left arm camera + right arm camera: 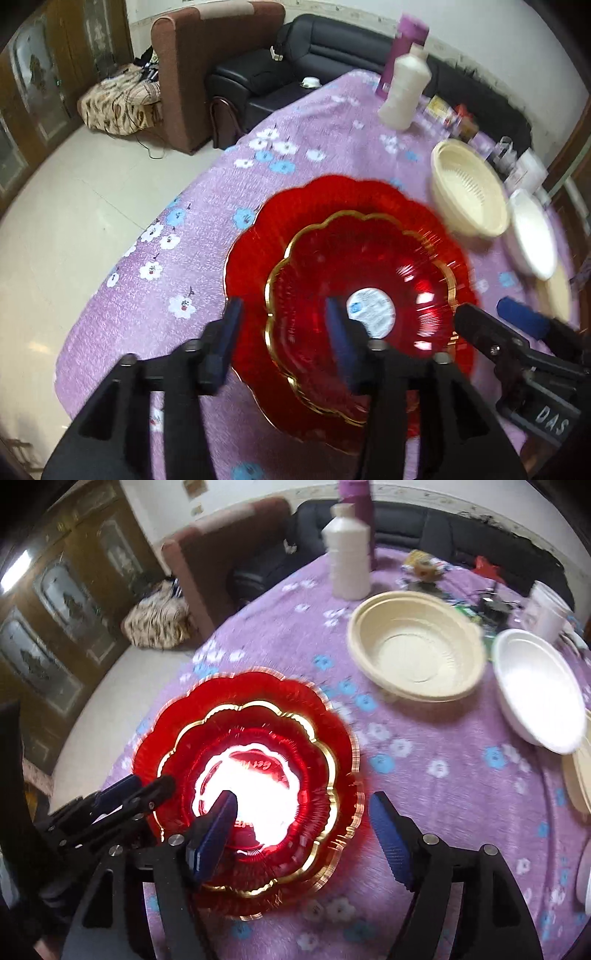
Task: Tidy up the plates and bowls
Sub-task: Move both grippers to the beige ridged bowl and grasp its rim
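**Red plates nested on the table; both claws spread wide**

A smaller red plate with gold rim sits nested inside a larger red scalloped plate on the purple floral tablecloth. The left gripper has its jaws wide apart, straddling the plates' near-left rim; whether a pad touches glass cannot be told. The right gripper is likewise spread, straddling the plates' rim at 5 o'clock in its own view.

From the right wrist, a cream bowl stands at 1 o'clock of the plates, well apart. A white bowl lies just beside it at 3 o'clock. A white bottle stands at 12 o'clock.
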A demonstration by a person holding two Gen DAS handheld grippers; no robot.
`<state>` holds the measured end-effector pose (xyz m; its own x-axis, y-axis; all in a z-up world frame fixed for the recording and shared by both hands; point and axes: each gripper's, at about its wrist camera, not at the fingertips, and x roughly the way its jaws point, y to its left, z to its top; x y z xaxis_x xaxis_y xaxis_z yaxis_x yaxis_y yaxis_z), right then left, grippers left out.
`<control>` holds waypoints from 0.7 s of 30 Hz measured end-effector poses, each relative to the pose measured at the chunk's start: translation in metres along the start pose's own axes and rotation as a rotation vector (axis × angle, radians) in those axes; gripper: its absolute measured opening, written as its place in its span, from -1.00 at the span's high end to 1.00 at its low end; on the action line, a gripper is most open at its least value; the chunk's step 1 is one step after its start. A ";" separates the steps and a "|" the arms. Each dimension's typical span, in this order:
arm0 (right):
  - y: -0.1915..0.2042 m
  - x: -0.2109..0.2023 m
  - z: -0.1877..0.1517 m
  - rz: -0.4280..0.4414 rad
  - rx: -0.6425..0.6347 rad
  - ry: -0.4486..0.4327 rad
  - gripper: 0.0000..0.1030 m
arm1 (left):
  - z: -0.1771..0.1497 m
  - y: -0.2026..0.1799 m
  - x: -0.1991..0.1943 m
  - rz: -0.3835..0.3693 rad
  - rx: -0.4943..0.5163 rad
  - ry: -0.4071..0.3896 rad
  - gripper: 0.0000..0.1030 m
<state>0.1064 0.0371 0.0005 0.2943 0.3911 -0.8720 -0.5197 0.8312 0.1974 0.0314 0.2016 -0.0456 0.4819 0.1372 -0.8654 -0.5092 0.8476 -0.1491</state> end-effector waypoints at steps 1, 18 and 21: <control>-0.008 -0.008 -0.001 0.017 0.020 -0.015 -0.52 | 0.001 0.000 -0.006 -0.035 -0.020 -0.004 -0.32; -0.178 -0.010 0.022 0.256 0.634 -0.121 -0.54 | 0.110 -0.113 0.027 -0.293 0.085 0.069 -0.60; -0.190 0.009 0.035 0.256 0.671 -0.098 -0.43 | 0.121 -0.134 0.053 -0.275 0.094 0.111 -0.60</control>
<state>0.2357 -0.1030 -0.0294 0.3165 0.6134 -0.7236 0.0129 0.7600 0.6498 0.2115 0.1568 -0.0134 0.5091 -0.1563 -0.8464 -0.2997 0.8897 -0.3445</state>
